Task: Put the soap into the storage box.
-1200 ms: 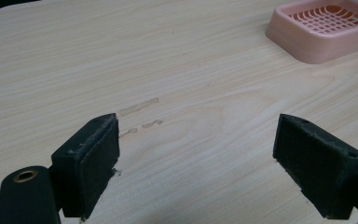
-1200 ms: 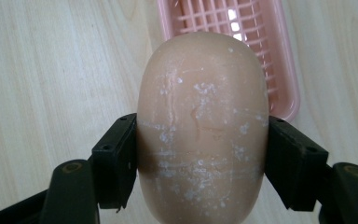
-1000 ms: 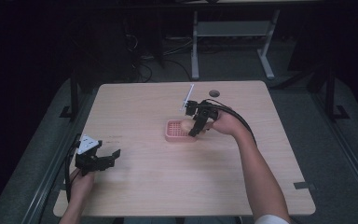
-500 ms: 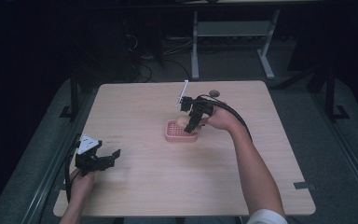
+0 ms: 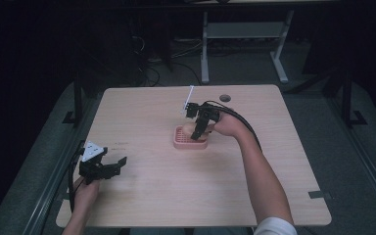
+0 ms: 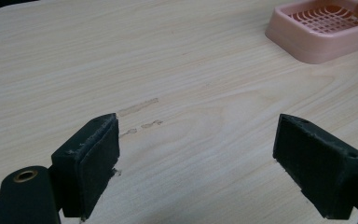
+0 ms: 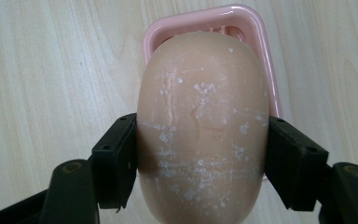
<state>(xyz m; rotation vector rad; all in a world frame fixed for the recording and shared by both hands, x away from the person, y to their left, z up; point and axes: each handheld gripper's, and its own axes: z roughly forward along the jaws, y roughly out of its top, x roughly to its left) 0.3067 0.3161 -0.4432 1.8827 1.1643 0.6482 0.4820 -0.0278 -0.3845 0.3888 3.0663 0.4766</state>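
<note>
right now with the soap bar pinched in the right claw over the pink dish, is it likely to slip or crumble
The soap bar looks rigid: it keeps its rounded shape between the right claw jaws. Its smooth, curved sides could probably let it squirt out if squeezed harder. White flecks and scratches suggest a dry, slightly chalky surface, so likely some grip, perhaps minor flaking. Set in the pink dish, it should probably stay put.

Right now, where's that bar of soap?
The soap is clamped in the right tool, just above the pink soap dish near the middle of the table.
</note>
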